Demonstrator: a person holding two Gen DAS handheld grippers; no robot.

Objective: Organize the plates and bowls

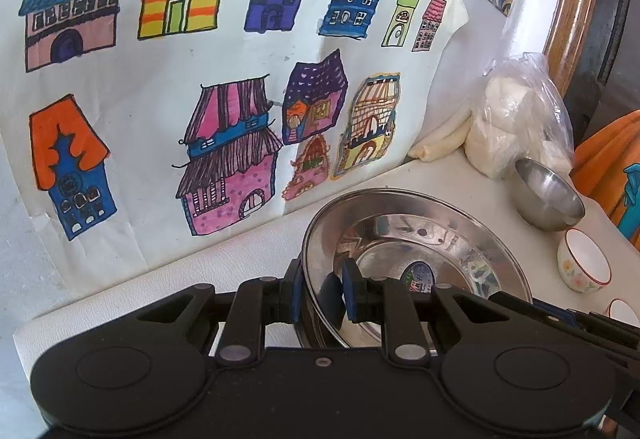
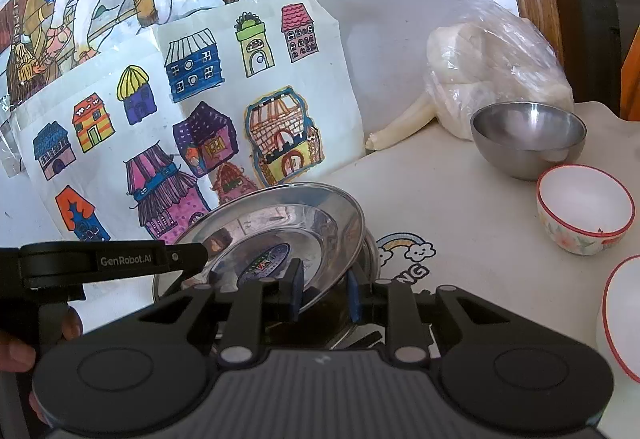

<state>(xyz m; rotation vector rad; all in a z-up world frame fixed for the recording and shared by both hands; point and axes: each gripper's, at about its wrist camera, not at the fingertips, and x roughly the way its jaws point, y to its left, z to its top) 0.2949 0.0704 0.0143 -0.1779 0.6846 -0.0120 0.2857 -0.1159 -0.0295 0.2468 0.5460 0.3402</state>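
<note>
two tools [image 1: 320,295] [image 2: 325,293] clamp steel plate [image 2: 280,227] rim over white table [image 2: 460,207]; house drawings [image 1: 160,79] behind.

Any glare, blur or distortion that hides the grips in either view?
Left wrist: fisheye bends the edges; the steel plate mirrors the drawings, yet the left gripper shows sharp on its rim. Right wrist: same bending, bright daylight, right gripper clear on the tilted plate's rim.

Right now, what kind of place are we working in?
Probably a family home, perhaps a kitchen or dining table: children's house drawings taped to the wall, a steel bowl, and bagged white food.
</note>
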